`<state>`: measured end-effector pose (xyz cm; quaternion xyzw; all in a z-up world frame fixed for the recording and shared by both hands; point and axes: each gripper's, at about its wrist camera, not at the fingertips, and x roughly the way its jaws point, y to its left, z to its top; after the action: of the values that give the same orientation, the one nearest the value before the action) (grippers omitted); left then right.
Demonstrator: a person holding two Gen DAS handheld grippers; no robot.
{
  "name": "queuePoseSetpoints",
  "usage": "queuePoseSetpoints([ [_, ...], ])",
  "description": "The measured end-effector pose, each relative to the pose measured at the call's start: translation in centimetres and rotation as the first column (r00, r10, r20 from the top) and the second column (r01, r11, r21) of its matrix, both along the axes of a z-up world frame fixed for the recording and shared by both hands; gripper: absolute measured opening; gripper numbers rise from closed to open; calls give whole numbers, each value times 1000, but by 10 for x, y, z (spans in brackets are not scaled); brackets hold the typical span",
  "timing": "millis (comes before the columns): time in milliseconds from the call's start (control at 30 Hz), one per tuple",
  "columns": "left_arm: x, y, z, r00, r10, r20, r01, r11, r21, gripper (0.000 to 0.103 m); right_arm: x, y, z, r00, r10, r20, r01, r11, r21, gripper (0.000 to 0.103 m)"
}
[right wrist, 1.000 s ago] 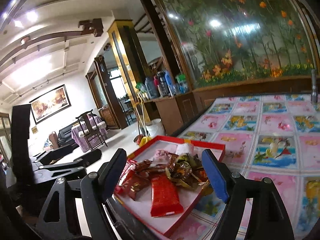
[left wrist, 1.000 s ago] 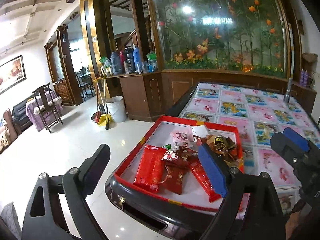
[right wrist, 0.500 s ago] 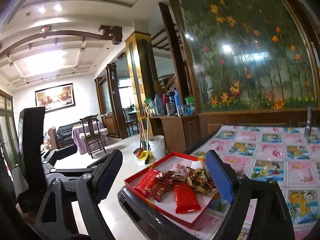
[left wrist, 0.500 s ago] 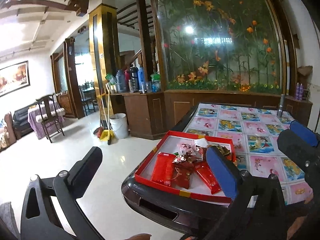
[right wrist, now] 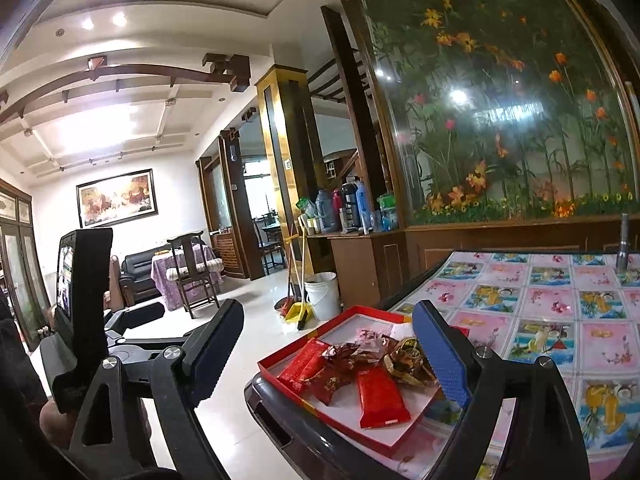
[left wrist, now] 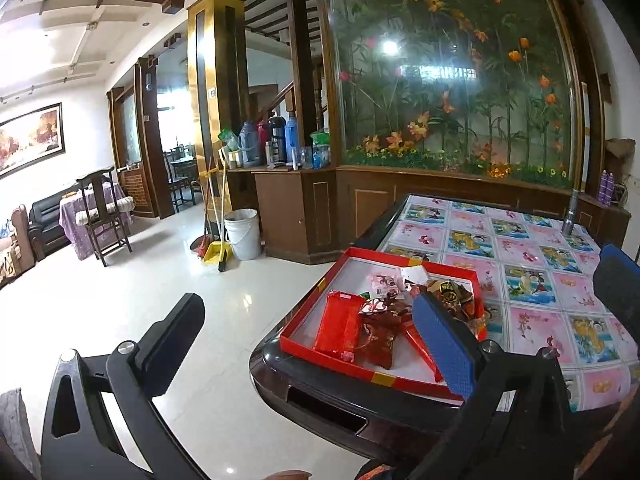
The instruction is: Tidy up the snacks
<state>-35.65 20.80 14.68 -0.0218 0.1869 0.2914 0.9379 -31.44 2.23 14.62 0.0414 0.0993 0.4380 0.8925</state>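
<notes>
A shallow red tray (left wrist: 312, 300) (right wrist: 320, 412) sits at the near corner of a table with a flowered cloth (left wrist: 540, 280) (right wrist: 560, 320). It holds a loose pile of snack packets: a long red packet (left wrist: 340, 328) (right wrist: 380, 396), dark red ones (left wrist: 380, 336), a pink one (left wrist: 382, 280) and gold-brown wrappers (left wrist: 452, 292) (right wrist: 408, 356). My left gripper (left wrist: 308, 344) hangs open in front of the tray, off the table's corner, with nothing between its fingers. My right gripper (right wrist: 328, 354) is open too, empty, a little back from the tray. Each gripper shows at the edge of the other's view.
A metal cylinder (left wrist: 572, 212) (right wrist: 622, 248) stands at the table's far side. On the tiled floor to the left are a white bucket (left wrist: 242, 232), a broom with a yellow dustpan (left wrist: 216, 248) and a wooden chair (left wrist: 104, 216). A wooden cabinet with flasks (left wrist: 280, 140) is behind.
Both grippers drew back from the tray and rose a little, so the tray looks smaller and farther. Their jaws widened. Over the last half second little has moved.
</notes>
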Motion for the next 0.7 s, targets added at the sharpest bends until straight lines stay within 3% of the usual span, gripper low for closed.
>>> queuePoseSetpoints([
  [700, -5, 8, 0, 1000, 8, 3, -8, 1000, -1, 103, -4, 8, -4, 999, 26, 27, -25, 999, -31, 88],
])
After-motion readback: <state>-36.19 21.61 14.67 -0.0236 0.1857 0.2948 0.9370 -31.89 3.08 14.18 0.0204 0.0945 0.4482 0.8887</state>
